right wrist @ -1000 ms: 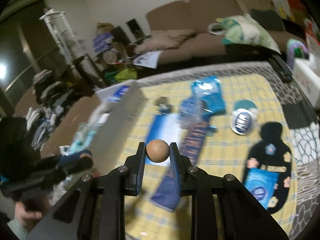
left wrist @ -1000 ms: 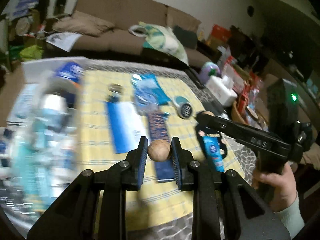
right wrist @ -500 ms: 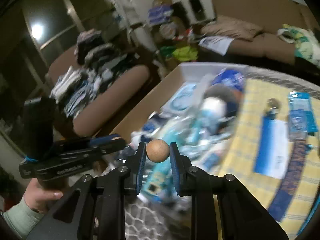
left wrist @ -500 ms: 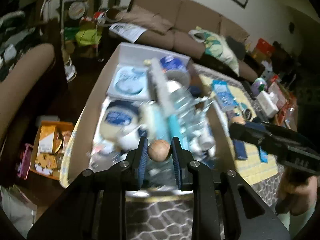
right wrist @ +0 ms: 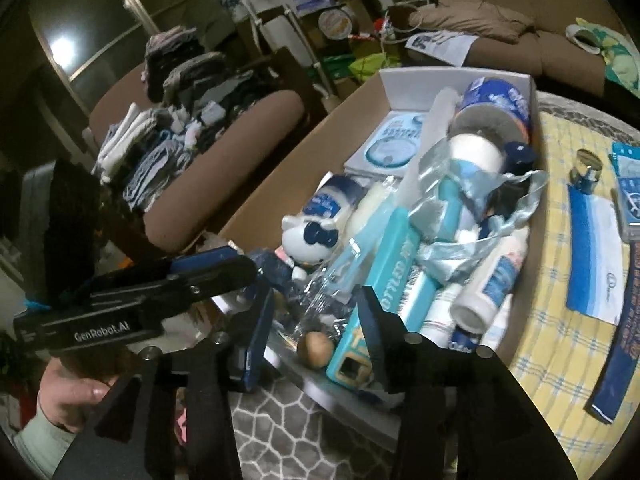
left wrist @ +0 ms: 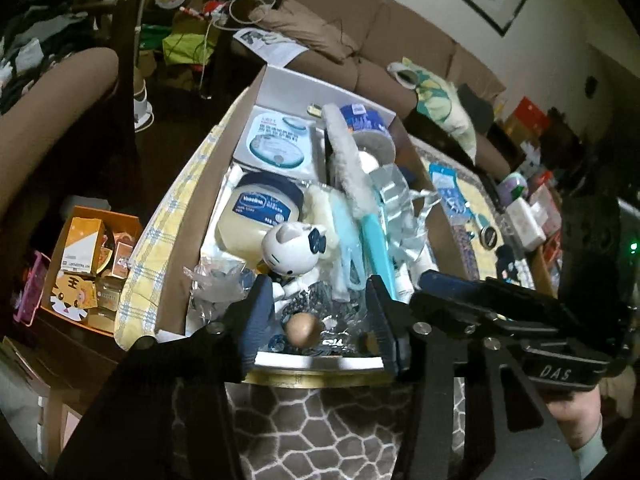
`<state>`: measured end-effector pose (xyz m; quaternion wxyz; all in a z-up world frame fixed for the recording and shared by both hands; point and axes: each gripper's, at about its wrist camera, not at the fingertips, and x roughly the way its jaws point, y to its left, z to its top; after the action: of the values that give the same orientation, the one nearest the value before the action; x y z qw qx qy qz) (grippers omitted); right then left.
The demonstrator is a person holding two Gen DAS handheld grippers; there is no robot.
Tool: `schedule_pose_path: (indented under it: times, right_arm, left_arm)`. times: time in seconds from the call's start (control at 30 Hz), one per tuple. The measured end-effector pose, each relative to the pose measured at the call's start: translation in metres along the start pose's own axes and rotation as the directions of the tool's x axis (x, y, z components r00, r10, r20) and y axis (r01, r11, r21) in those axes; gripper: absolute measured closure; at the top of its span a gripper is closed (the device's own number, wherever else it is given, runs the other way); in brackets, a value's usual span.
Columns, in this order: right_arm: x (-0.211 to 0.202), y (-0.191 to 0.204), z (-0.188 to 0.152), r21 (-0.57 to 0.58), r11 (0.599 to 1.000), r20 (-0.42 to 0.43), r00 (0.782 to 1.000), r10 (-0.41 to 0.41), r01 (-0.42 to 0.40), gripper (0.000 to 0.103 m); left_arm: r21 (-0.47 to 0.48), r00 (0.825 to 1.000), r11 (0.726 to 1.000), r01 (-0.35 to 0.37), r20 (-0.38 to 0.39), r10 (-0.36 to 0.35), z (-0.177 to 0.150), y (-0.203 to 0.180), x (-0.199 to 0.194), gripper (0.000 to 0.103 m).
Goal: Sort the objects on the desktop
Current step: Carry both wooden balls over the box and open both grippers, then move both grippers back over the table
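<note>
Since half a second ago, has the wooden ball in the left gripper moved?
Yes. The wooden ball has dropped out of the now open left gripper into the near end of the cardboard box.

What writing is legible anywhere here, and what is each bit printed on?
"Vaseline": label of the blue-lidded jar in the box.
"DAS": side of the right gripper.
"GenRobot.AI": side of the left gripper.
"OTTLED": partial word on the teal box.
Print on the round-patterned packet is too blurred to read.
</note>
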<state>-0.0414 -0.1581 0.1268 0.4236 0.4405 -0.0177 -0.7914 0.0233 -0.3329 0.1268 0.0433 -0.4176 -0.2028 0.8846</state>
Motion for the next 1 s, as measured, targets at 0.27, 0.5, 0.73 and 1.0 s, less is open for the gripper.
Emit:
schedule_pose_path:
  times: [0.27,0.5,0.73,1.0]
  right_arm:
    - [-0.038,-0.002,0.003,0.004,0.999,0.066,0.997,-0.045,0.045,0.037]
    - [-0.063,-0.008,-0.008,0.010,0.995,0.083,0.992,-0.100,0.099,0.018]
    - [-0.096,-0.018,-0.020,0.036,0.991,0.117,0.984,-0.134,0.130,0.014]
    - [-0.128,-0.038,-0.033,0.067,0.984,0.140,0.975,-0.175,0.167,0.013]
  left_arm:
    - [0.047,0.998,0.998,-0.041,0.039,0.039,0.002,-0.026,-0.018,0.037]
    - [0.091,0.996,0.993,-0.081,0.046,0.077,-0.004,-0.052,-0.025,0.024]
    - [0.137,0.995,0.986,-0.093,0.055,0.086,-0.011,-0.082,-0.032,0.015]
    - [0.180,0.996,0.980,-0.078,0.047,0.071,-0.018,-0.119,-0.025,0.003]
